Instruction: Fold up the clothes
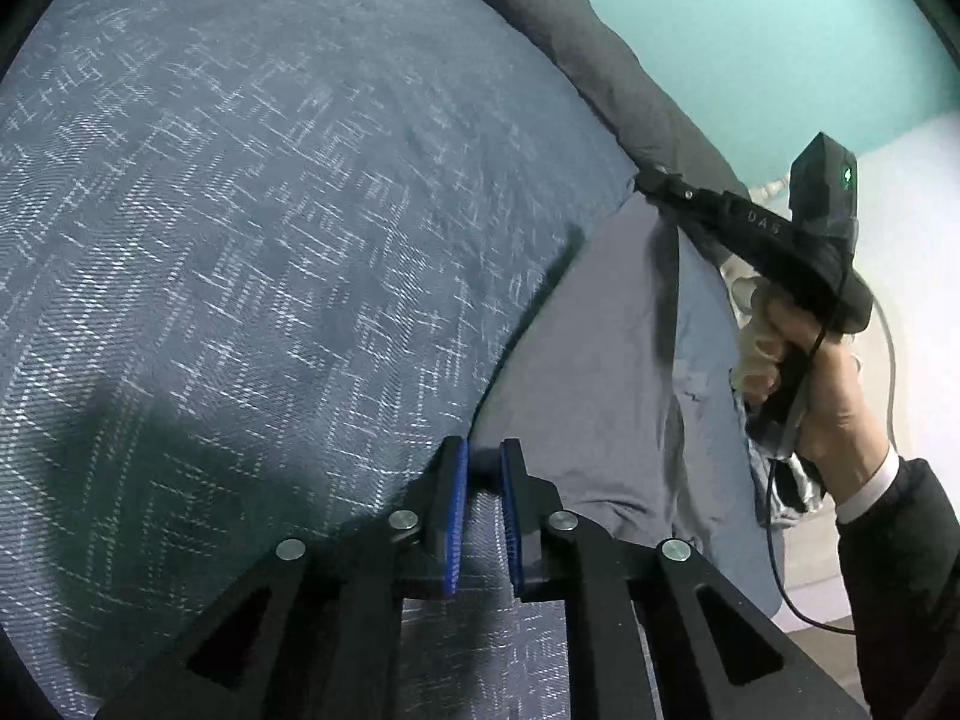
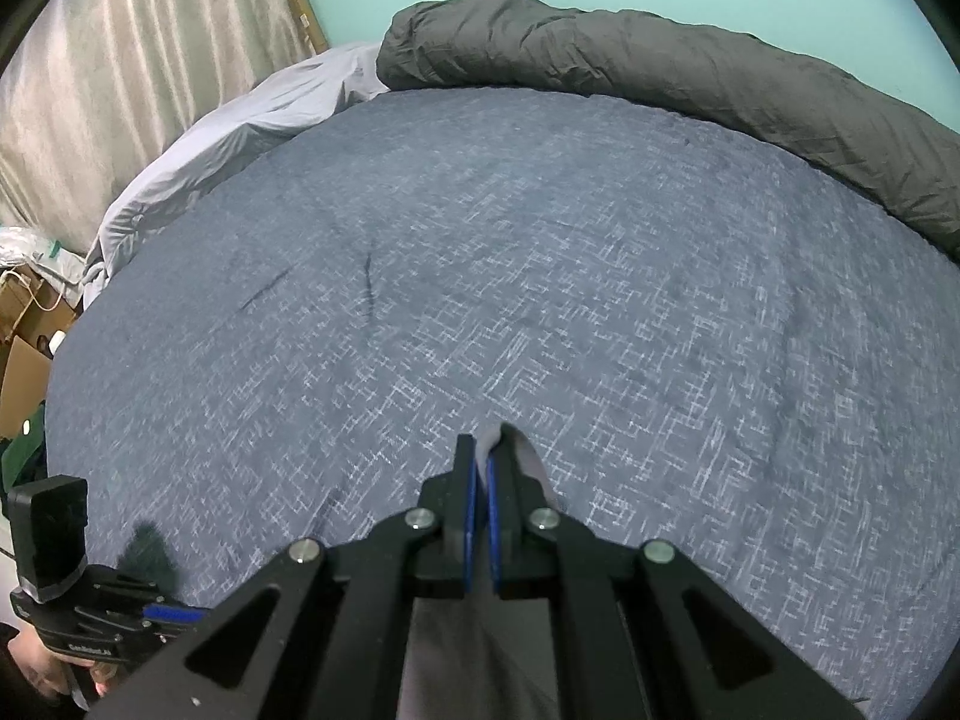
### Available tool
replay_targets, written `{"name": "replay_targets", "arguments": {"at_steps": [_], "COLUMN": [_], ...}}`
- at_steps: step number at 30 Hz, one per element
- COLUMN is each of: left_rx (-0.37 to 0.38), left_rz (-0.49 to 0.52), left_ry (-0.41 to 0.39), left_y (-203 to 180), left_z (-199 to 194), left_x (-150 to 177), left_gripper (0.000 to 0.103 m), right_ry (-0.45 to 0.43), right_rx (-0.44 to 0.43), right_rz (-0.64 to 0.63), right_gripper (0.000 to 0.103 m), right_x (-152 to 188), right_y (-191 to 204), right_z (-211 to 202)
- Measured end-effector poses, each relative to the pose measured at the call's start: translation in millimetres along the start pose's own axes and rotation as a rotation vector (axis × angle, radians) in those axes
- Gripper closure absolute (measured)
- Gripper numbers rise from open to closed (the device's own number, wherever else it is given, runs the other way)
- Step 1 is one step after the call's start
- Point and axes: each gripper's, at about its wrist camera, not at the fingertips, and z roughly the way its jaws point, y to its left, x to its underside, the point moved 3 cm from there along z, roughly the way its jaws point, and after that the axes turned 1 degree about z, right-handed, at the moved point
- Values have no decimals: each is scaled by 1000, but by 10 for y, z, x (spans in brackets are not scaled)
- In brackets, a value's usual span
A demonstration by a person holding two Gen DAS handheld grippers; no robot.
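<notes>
A plain grey-blue garment (image 1: 600, 360) hangs stretched between my two grippers over the bed. In the left wrist view my left gripper (image 1: 483, 468) has its blue pads (image 1: 454, 510) pinched on the garment's lower edge. My right gripper (image 1: 651, 177), held by a hand (image 1: 840, 408) up at the right, grips the upper corner. In the right wrist view my right gripper (image 2: 485, 450) is shut on a fold of the grey garment (image 2: 537, 462). My left gripper (image 2: 174, 615) shows low at the left there, its jaws mostly hidden.
A blue-grey patterned bed cover (image 2: 540, 270) fills both views. A rolled dark grey duvet (image 2: 660, 60) lies along the far edge by the turquoise wall. A pale sheet (image 2: 240, 138), a curtain (image 2: 120, 60) and cardboard boxes (image 2: 24, 360) stand at the left.
</notes>
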Motion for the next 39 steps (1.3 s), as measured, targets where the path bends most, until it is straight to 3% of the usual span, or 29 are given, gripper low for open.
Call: {"name": "replay_targets", "arguments": {"at_steps": [2,6,12,15,16,17,18,24,35,37,39], "left_rx": [-18,-42,-61,-51,-47,-44,-41,-44,-62,-61,-65], "left_rz": [22,89,117,101,95,89,83,83,39,28,30], "left_ry": [0,11,29,30,30,30,30,13,13,17,15], "left_y": [-7,-114,-177,-151,-141,-131,-121,-83,41,78,120], "left_z": [-61,-56,24,23,21,18,15,-79,-197,-230,-263], "left_x": [70,104,95,106,110,114,118,136,206,222,225], "left_gripper": [87,72,70,73,79,94,100,100,100,100,100], "right_ry": [0,1,5,4,4,4,4,14,115,104,79], "right_rx": [2,-2,-7,-10,-9,-8,-8,2,37,44,39], "right_rz": [2,6,7,0,-1,-2,-3,-6,88,98,111], "right_gripper": [100,100,100,100,100,100,100,100,97,91,71], "right_x": [-3,5,0,-4,-5,-8,-12,-30,0,-44,-100], "right_y": [-1,-4,-18,-5,1,3,3,6,-199,-267,-379], "right_z": [6,2,0,5,9,14,18,97,448,367,203]}}
